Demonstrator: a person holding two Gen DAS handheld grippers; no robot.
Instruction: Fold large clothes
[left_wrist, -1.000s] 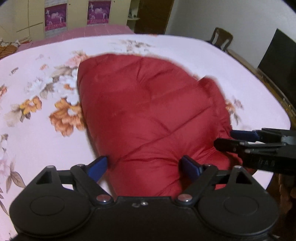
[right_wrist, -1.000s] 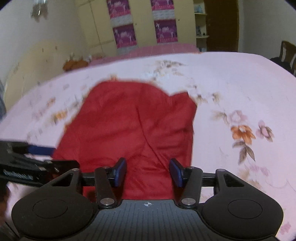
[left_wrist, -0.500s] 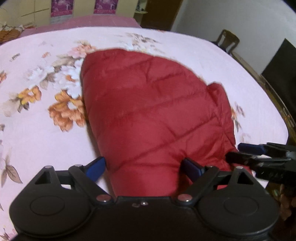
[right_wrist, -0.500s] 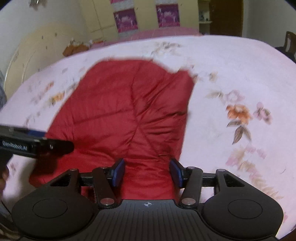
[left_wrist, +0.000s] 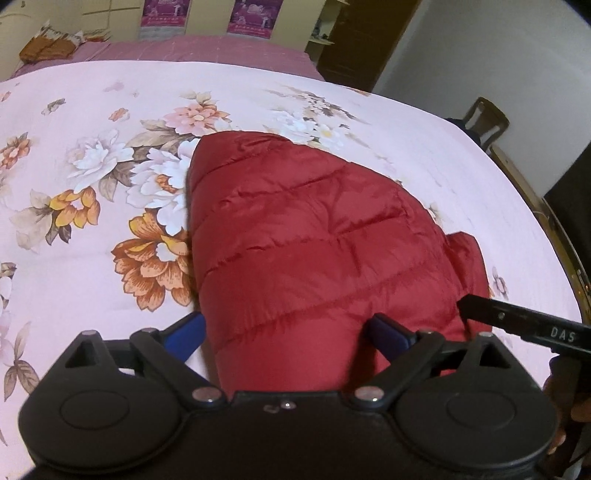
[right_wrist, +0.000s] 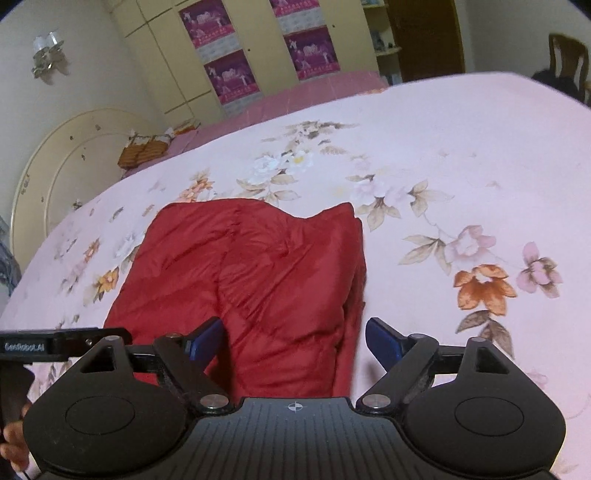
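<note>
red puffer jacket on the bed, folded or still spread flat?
Folded. The red puffer jacket lies as a compact bundle on the floral bedsheet, no sleeves spread out, with stacked layers along its right edge.

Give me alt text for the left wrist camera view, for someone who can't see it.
A folded red quilted jacket lies on a pink floral bedspread, seen from just behind the left gripper, whose blue-padded jaws stand wide open at the jacket's near edge, having just been opening. The right gripper enters from the right edge, its tip at the jacket's side.
</note>
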